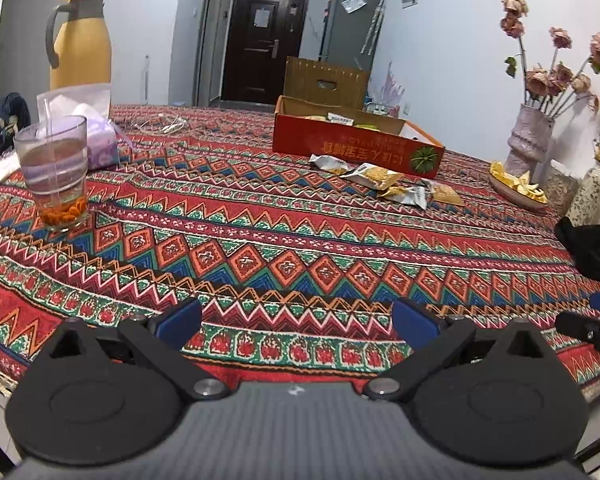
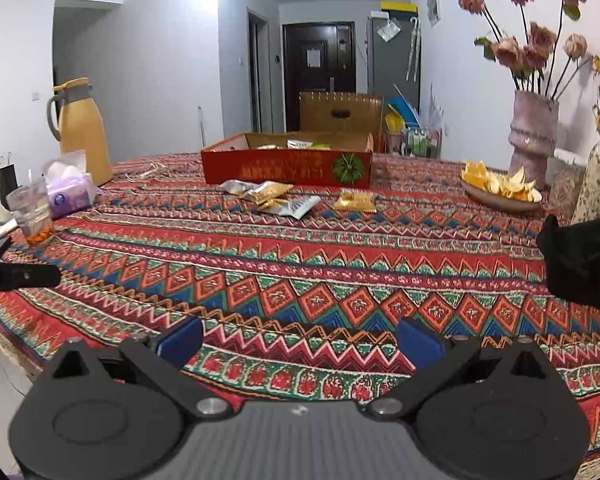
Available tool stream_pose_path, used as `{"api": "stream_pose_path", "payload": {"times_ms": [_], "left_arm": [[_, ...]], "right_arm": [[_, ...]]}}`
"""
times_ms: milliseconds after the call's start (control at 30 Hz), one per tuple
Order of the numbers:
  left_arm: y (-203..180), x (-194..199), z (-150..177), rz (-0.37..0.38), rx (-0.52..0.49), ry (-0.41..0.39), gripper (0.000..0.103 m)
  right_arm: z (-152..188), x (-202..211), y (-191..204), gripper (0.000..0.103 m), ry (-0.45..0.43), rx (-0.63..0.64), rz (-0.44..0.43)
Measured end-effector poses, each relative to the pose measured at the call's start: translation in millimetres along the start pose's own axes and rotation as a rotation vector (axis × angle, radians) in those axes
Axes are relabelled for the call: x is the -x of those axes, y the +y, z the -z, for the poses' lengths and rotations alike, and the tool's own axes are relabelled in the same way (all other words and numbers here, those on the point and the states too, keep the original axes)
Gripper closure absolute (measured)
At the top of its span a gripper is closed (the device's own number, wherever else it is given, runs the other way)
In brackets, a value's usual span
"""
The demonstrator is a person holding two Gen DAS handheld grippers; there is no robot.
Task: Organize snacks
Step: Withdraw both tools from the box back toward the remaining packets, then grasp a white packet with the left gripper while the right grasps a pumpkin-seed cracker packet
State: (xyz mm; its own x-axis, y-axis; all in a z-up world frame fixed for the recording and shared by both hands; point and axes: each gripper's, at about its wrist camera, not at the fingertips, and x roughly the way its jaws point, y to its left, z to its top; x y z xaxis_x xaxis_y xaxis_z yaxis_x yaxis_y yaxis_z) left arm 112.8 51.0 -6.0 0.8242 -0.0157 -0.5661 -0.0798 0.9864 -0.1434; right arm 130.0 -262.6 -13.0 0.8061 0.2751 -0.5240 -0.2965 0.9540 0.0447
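Pointing down at the tablecloth (image 2: 300, 264), both tongs hang low. The left gripper (image 1: 296, 320) and right gripper (image 2: 300, 340) are wide open, holding nothing, far from the snack packets (image 2: 276, 198).

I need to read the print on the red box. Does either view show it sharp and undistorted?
Left wrist view: red box small, lettering upside down, soft, table edge bowed by the fisheye. Right wrist view: red box more frontal but lettering blurred; ceiling glare washes the wall above.

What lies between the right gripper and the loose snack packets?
Only bare patterned tablecloth separates the right gripper from the snack packets, shown in the right wrist view.
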Motion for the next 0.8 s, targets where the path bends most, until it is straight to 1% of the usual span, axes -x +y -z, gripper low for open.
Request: {"api": "stream_pose_path", "payload": {"times_ms": [167, 333, 467, 600, 700, 767, 800], "left_arm": [[1.2, -17.4, -7.7, -0.041, -0.002, 0.025, 0.000], [3.0, -41.0, -26.2, -0.041, 0.004, 0.048, 0.000], [-4.0, -63.4, -54.0, -0.027, -0.021, 0.018, 0.000], [-12.5, -96.3, -91.7, -0.058, -0.052, -0.036, 0.000], [-17.4, -130.3, -125.4, -0.016, -0.052, -0.038, 0.000], [-23.7, -158.3, -149.0, 0.038, -0.066, -0.010, 0.005], [-26.5, -169.9, -157.4, 0.070, -0.078, -0.009, 0.006]], "right_arm": [[-8.9, -17.1, -6.0, 0.000, 0.017, -0.003, -0.001], [-28.6, -43.2, -11.1, 0.000, 0.034, 0.023, 0.008], [-54.9, -70.1, -18.7, 0.000, 0.023, 0.052, 0.011], [-88.2, -107.3, -27.3, 0.001, 0.020, 0.087, 0.015], [-116.7, -141.4, -39.0, 0.001, 0.020, 0.092, 0.016], [-135.2, -167.6, -48.8, 0.001, 0.019, 0.074, 0.010], [-142.9, -182.6, -55.0, 0.001, 0.013, 0.057, 0.002]]}}
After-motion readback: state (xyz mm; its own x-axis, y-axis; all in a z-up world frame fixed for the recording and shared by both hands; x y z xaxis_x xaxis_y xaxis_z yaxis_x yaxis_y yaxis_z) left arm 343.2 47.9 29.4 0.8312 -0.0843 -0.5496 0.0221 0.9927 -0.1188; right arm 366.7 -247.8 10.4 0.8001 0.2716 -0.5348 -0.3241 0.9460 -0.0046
